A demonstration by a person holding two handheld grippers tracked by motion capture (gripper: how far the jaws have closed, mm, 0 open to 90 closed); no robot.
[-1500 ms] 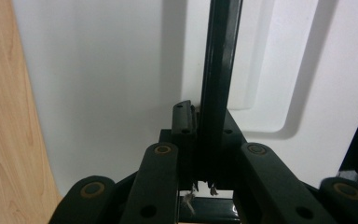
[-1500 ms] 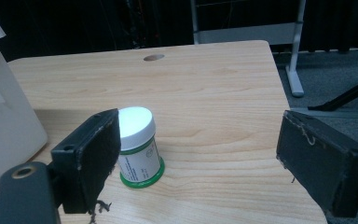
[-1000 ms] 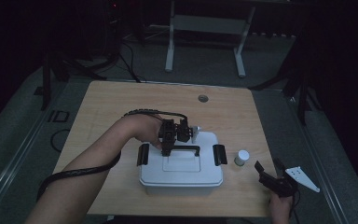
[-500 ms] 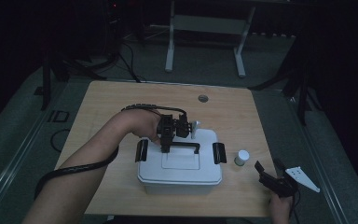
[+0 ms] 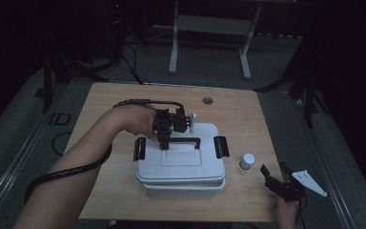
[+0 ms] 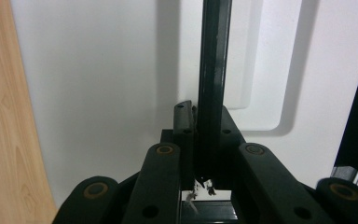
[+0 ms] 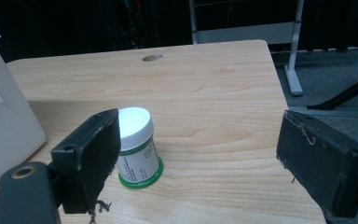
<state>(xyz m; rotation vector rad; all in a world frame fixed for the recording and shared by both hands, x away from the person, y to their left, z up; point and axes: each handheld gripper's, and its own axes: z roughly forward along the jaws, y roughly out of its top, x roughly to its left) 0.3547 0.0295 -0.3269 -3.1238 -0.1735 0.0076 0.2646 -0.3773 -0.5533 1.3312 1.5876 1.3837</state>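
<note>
White lidded box [image 5: 181,164] standing at the middle of the wooden table [image 5: 248,109], a black latch on each side of its lid. Its black handle [image 5: 183,141], raised above the lid, is clamped between the closed jaws of the left gripper [image 5: 165,144]; the left gripper view shows the bar [image 6: 213,84] pinched between them. Right gripper [image 5: 272,171], near the table's front right corner, jaws wide apart, holding nothing. Small white-capped jar [image 7: 137,148] standing just beside the box, beyond those jaws.

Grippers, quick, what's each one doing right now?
Left gripper: shut on the black bar handle of the white plastic lidded box.
Right gripper: open, holding nothing, beside the small white-capped jar.
</note>
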